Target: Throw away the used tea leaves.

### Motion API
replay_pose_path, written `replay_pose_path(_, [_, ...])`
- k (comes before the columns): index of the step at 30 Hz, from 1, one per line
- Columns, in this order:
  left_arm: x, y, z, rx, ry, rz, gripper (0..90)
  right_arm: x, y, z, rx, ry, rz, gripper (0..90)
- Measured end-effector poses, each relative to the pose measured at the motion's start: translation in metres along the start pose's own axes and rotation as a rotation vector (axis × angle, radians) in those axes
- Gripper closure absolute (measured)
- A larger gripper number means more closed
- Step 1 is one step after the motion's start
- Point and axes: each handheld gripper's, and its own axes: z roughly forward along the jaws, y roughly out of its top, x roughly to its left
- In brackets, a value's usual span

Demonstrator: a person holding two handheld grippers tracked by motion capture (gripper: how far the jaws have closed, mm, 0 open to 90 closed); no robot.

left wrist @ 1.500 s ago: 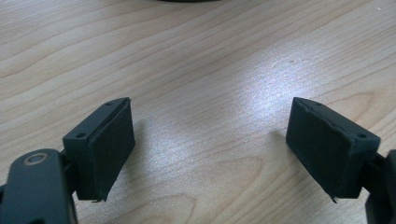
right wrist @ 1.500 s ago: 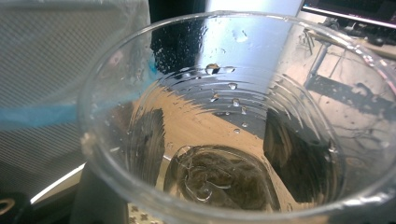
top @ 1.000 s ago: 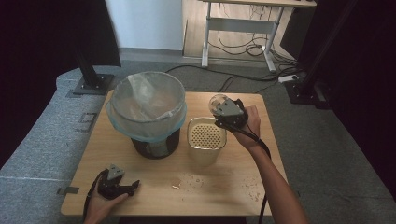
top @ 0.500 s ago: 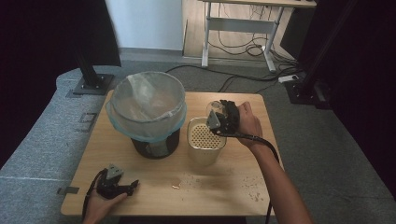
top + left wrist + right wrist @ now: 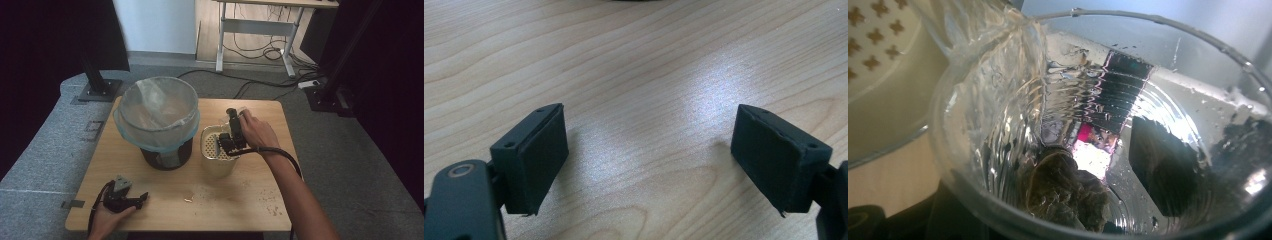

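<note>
Table (image 5: 165,200) of light wood carries three items in the high view: a dark bin (image 5: 159,122) lined with a pale blue bag at left centre, a cream perforated container (image 5: 216,150) just right of it, and scattered crumbs (image 5: 270,202) on the bare top toward the near right. Right gripper (image 5: 231,131) is held in the person's right hand (image 5: 256,131) directly above the cream container, its cable (image 5: 282,155) trailing back along the forearm. Right gripper view looks into a clear plastic cup (image 5: 1098,125), tilted, with a brown clump (image 5: 1063,192) sitting against its near wall and wet streaks on the inside; a crumpled clear film (image 5: 998,45) hangs at the cup's upper left edge. The cream container's patterned rim (image 5: 878,30) lies beside and behind the cup in that view. The cup fills the space between the jaws and appears gripped, with a dark pad showing through the far wall, so this tong is closed on the cup. Left gripper (image 5: 134,200) rests on the table at the near left corner, held by the left hand (image 5: 107,220), well apart from the bin. Left gripper view shows both black pads (image 5: 541,157) spread wide over bare wood, nothing between them.
</note>
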Motion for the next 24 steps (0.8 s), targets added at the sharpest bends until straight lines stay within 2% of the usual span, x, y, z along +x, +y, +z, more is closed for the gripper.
replay_pose_path(2, [0.000, 0.000, 0.000, 0.000, 0.000, 0.000, 14.7, -0.002, 0.005, 0.001, 0.003, -0.019, -0.090, 40.4])
replay_pose_path(3, [0.000, 0.000, 0.000, 0.000, 0.000, 0.000, 14.7, -0.002, 0.005, 0.001, 0.003, -0.019, -0.090, 40.4])
replay_pose_path(4, [0.000, 0.000, 0.000, 0.001, 0.000, 0.001, 14.7, -0.001, 0.011, 0.000, 0.005, -0.047, -0.185, 40.5])
replay_pose_path(6, [0.000, 0.000, 0.000, 0.001, -0.001, 0.002, 14.7, 0.003, 0.016, -0.004, 0.018, -0.075, -0.255, 40.8])
replay_pose_path(8, [0.000, 0.000, 0.000, 0.001, -0.002, 0.002, 14.7, 0.007, 0.020, -0.005, 0.019, -0.114, -0.354, 41.0])
replay_pose_path(9, [0.000, 0.000, 0.000, 0.002, -0.001, 0.001, 14.7, 0.007, 0.021, -0.005, 0.032, -0.122, -0.389, 41.0])
replay_pose_path(10, [0.000, 0.000, 0.000, 0.002, -0.001, 0.001, 14.7, 0.007, 0.021, -0.005, 0.032, -0.122, -0.389, 41.0])
replay_pose_path(14, [0.000, 0.000, 0.000, 0.002, -0.001, -0.001, 14.5, 0.011, 0.023, -0.005, 0.062, -0.145, -0.517, 40.8])
replay_pose_path(15, [0.000, 0.000, 0.000, 0.002, -0.001, -0.002, 14.5, 0.010, 0.023, -0.006, 0.060, -0.156, -0.527, 40.8])
replay_pose_path(17, [0.000, 0.000, 0.000, 0.002, 0.000, -0.001, 14.4, 0.004, 0.023, -0.006, 0.069, -0.176, -0.497, 40.8])
replay_pose_path(19, [0.000, 0.000, 0.000, 0.004, 0.000, -0.001, 14.5, 0.007, 0.025, -0.007, 0.064, -0.167, -0.516, 40.8])
replay_pose_path(20, [0.000, 0.000, 0.000, 0.004, 0.000, -0.001, 14.5, 0.006, 0.025, -0.008, 0.059, -0.160, -0.497, 40.8])
replay_pose_path(22, [0.001, 0.000, -0.001, 0.003, -0.004, 0.001, 14.5, 0.003, 0.024, -0.007, 0.055, -0.150, -0.407, 40.7])
replay_pose_path(23, [0.001, 0.000, -0.001, 0.005, -0.005, 0.000, 14.5, 0.001, 0.024, -0.007, 0.048, -0.120, -0.351, 40.5])
replay_pose_path(24, [0.001, 0.000, -0.001, 0.005, -0.005, 0.000, 14.5, 0.000, 0.024, -0.007, 0.032, -0.099, -0.271, 40.4])
